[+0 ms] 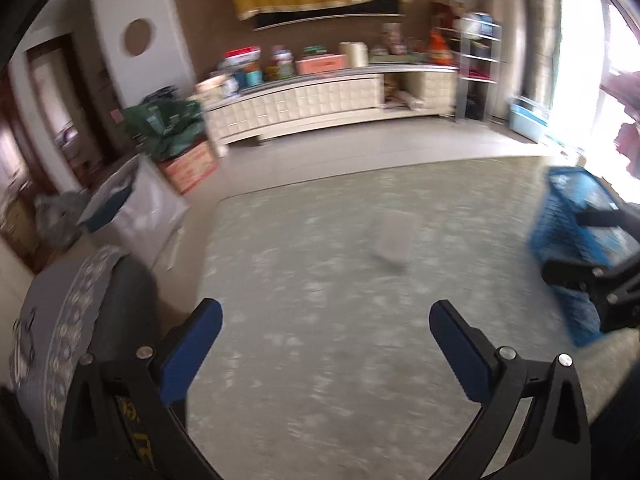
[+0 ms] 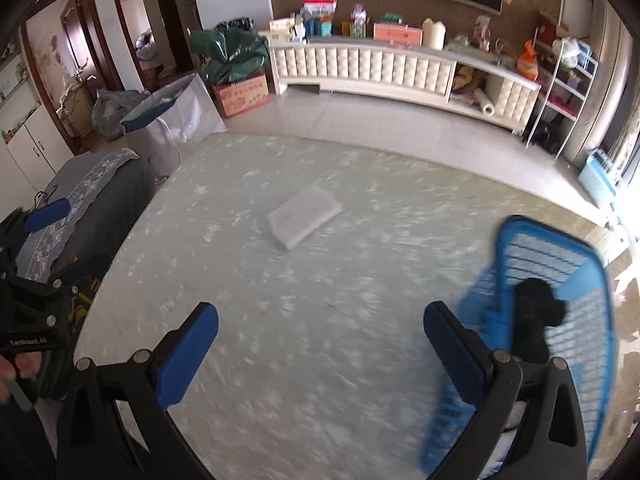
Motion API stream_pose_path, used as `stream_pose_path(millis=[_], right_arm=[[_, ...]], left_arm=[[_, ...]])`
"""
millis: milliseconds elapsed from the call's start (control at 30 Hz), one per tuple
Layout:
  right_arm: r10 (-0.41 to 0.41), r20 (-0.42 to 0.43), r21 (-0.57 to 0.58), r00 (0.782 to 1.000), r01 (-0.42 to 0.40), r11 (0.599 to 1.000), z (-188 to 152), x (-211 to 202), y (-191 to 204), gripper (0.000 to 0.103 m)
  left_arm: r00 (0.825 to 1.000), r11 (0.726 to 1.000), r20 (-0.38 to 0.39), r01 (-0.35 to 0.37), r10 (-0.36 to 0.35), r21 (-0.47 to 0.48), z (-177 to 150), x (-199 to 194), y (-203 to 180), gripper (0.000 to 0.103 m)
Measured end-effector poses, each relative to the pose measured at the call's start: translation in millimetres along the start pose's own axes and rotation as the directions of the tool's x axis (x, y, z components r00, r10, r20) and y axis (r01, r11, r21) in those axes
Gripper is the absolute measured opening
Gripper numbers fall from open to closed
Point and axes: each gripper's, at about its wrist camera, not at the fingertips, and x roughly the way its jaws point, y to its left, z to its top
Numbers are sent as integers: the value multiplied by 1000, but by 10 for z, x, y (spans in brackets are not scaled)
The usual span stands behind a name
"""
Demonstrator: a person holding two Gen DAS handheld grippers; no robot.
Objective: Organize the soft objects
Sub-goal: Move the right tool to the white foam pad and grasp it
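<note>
A folded white cloth (image 2: 304,222) lies on the pale marbled table (image 2: 280,360), ahead of both grippers; in the left wrist view it is a blurred pale shape (image 1: 396,240). A blue plastic basket (image 2: 560,300) stands at the table's right side with a black soft item (image 2: 536,320) inside. My right gripper (image 2: 320,344) is open and empty, just left of the basket. My left gripper (image 1: 326,344) is open and empty over the table; the basket (image 1: 576,240) is to its right. The left gripper also shows in the right wrist view (image 2: 44,216).
A grey patterned cushion or seat (image 2: 92,208) sits at the table's left edge. Beyond are a white bag (image 2: 176,120), a cardboard box (image 2: 244,94) with green cloth, and a long white cabinet (image 2: 400,68) full of items. A metal rack (image 2: 568,76) stands at the right.
</note>
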Motion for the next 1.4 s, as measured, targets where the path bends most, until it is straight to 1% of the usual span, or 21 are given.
stream_pose_path(millis=[33, 100, 167, 233, 300, 367, 433, 467, 567, 667, 767, 833, 900, 967, 1033, 1100, 1167, 1200, 1267, 1333, 1400], right_arm=[[-1, -12, 7, 1000, 1, 1000, 37, 98, 42, 103], [-5, -30, 14, 1000, 6, 1000, 102, 257, 126, 103], [-1, -50, 28, 999, 2, 1000, 157, 398, 189, 103], [2, -70, 37, 998, 0, 999, 217, 558, 254, 103], [4, -91, 50, 996, 1, 999, 259, 717, 266, 103], [-5, -104, 63, 995, 12, 998, 295, 815, 281, 103], [0, -116, 86, 993, 10, 996, 343, 960, 253, 103], [0, -120, 93, 993, 11, 996, 372, 1018, 244, 103], [4, -135, 120, 991, 12, 993, 464, 1209, 205, 103], [-21, -140, 111, 990, 37, 993, 541, 1375, 231, 103], [-20, -153, 125, 988, 39, 991, 598, 1498, 256, 103], [-20, -153, 127, 988, 40, 991, 655, 1552, 300, 103], [-23, -151, 129, 988, 43, 991, 704, 1599, 325, 103], [-50, -161, 111, 986, 68, 991, 756, 1699, 372, 103], [-58, -163, 112, 985, 77, 991, 784, 1758, 384, 103], [-77, -176, 113, 981, 98, 989, 808, 1833, 395, 99], [-97, -185, 109, 978, 119, 987, 798, 1875, 398, 94], [-107, -190, 109, 976, 129, 986, 795, 1896, 393, 92], [-120, -201, 108, 972, 143, 984, 779, 1936, 376, 82], [-122, -197, 108, 973, 145, 984, 760, 1931, 366, 79], [-120, -189, 97, 975, 141, 985, 754, 1903, 385, 74]], left_arm=[[1000, 999, -2, -26, 26, -23, -8, 69, 67, 103], [999, 996, -16, -46, 45, -72, -28, 195, 206, 103], [1000, 991, -22, -13, 10, -134, -26, 328, 348, 103], [1000, 984, -13, 23, -25, -174, -22, 408, 450, 103], [1000, 979, 2, 30, -30, -201, -8, 491, 502, 103], [1000, 978, -5, -11, 10, -210, 7, 606, 533, 103], [999, 975, -24, -29, 25, -220, 5, 718, 568, 103], [999, 974, -28, -25, 19, -225, 7, 781, 587, 103], [1000, 972, -4, 2, -4, -234, 0, 935, 618, 103], [1000, 977, 4, 3, -2, -213, -23, 1109, 600, 103], [1000, 980, -21, -18, 14, -196, -40, 1278, 601, 103], [1000, 979, -26, -17, 12, -206, -44, 1359, 629, 103], [1000, 974, -20, 5, -10, -229, -52, 1429, 670, 103], [999, 968, -27, 23, -31, -251, -48, 1492, 715, 103], [1000, 970, -19, 17, -22, -242, -4, 1528, 718, 103], [1000, 979, -19, -20, 17, -202, 43, 1578, 697, 103], [999, 983, -21, -41, 38, -181, 44, 1614, 684, 103], [999, 983, -20, -32, 28, -183, 28, 1617, 686, 103], [1000, 982, -29, -3, -2, -188, -4, 1642, 699, 103], [999, 981, -34, -4, -3, -192, -8, 1657, 720, 103], [999, 979, -37, 6, -14, -206, -8, 1661, 745, 103]])
